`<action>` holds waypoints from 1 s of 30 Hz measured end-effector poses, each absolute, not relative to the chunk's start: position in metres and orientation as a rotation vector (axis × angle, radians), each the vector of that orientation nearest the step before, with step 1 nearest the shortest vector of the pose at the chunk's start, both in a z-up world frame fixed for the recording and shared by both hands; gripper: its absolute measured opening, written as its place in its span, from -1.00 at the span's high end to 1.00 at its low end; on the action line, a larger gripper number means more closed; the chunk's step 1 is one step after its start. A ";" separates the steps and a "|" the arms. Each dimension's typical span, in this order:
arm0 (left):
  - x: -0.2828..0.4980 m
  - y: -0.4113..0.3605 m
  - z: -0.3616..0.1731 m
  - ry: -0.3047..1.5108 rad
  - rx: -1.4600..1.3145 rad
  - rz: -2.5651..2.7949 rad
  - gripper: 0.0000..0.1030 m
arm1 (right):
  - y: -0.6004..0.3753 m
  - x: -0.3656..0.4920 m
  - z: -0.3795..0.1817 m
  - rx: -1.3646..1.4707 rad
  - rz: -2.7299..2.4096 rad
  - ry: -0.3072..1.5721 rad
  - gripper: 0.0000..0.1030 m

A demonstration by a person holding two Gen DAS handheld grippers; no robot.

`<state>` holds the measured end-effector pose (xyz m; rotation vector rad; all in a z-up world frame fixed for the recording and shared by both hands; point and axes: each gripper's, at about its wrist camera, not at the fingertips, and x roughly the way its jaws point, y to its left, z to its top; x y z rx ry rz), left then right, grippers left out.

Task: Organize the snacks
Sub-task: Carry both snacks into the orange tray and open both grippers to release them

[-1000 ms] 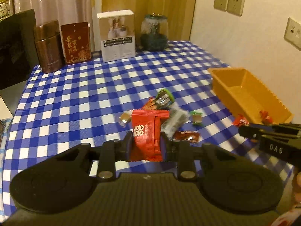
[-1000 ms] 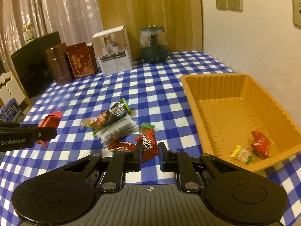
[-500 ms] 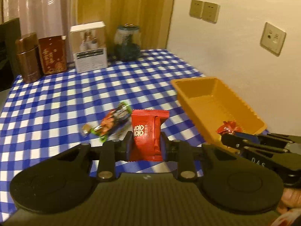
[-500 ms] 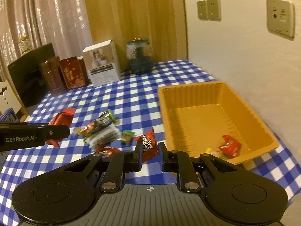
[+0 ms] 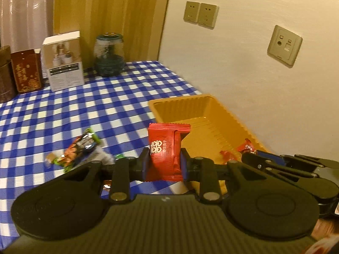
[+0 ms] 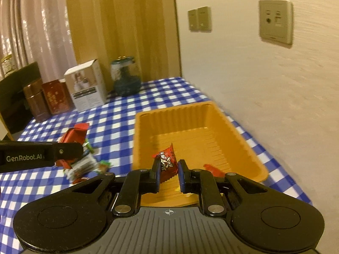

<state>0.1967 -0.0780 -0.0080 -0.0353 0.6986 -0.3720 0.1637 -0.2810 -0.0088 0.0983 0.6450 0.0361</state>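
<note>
My left gripper (image 5: 164,162) is shut on a red snack packet (image 5: 166,148) and holds it upright above the tablecloth, just left of the orange tray (image 5: 180,103). My right gripper (image 6: 168,170) has its jaws parted a little above the near end of the orange tray (image 6: 139,139); a small red candy packet (image 6: 167,162) sits between them against the left pad, apart from the right pad. A red candy (image 6: 213,169) lies in the tray. Loose snacks (image 5: 81,146) lie on the cloth left of the tray.
A blue-and-white checked tablecloth (image 5: 63,110) covers the table. At the back stand a white box (image 5: 63,61), a dark glass jar (image 5: 109,58), a red box (image 5: 26,72) and a brown canister (image 6: 36,100). A wall with sockets (image 5: 285,43) runs along the right.
Both grippers have moved right toward the tray. The right gripper now hangs over the tray's near end and its jaws have parted around the candy packet.
</note>
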 end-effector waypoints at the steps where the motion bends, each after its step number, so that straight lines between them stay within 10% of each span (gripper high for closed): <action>1: 0.198 -0.083 -0.008 0.698 -0.039 -0.378 0.49 | -0.286 0.164 -0.008 0.099 0.028 0.643 0.67; 30: 0.233 -0.156 -0.059 0.725 -0.043 -0.464 0.39 | -0.352 0.201 -0.031 0.110 -0.059 0.664 0.67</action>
